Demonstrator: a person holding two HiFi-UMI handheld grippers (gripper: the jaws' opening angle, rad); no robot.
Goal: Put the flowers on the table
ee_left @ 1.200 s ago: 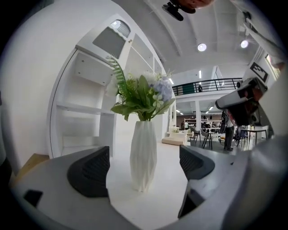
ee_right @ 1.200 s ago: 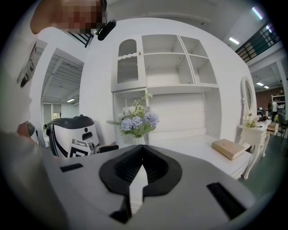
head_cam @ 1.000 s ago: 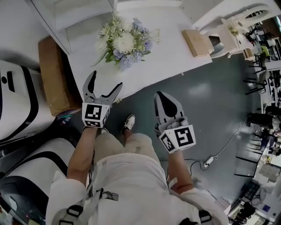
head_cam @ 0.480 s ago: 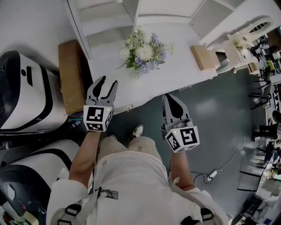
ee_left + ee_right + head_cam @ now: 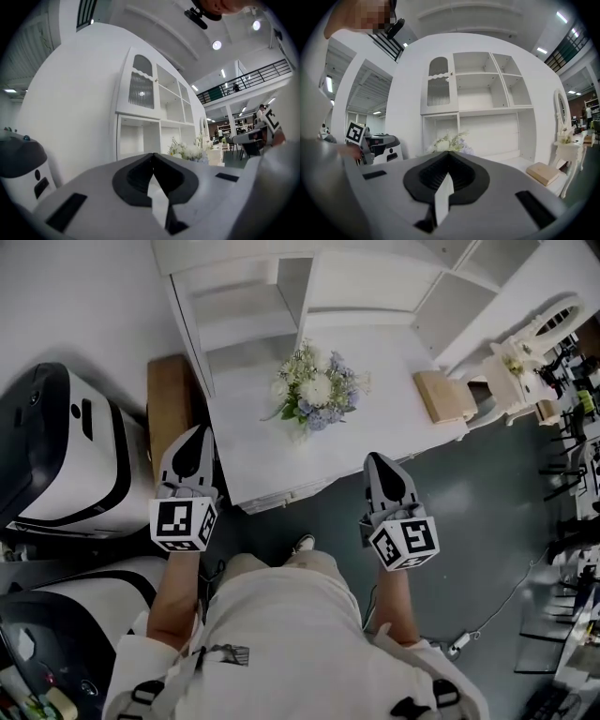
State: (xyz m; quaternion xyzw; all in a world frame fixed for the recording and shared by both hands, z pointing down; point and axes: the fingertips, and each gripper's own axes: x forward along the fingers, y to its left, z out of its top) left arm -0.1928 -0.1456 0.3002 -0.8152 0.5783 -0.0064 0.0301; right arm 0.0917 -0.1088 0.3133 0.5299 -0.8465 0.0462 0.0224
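On table [image 5: 274, 463] beside flowers [image 5: 317, 393], wooden block [image 5: 443, 396]

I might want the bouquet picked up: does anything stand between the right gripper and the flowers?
Nothing visible does: only bare table lies between the right gripper and the flowers. The wooden block sits off to the side.

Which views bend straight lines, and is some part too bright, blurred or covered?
Head view: even light, the flowers sharp, only mild bending at the edges. Left gripper view: strong fisheye, dark round border, the white cabinet curves, a ceiling lamp glares. Right gripper view: same fisheye, a mosaic patch top left.
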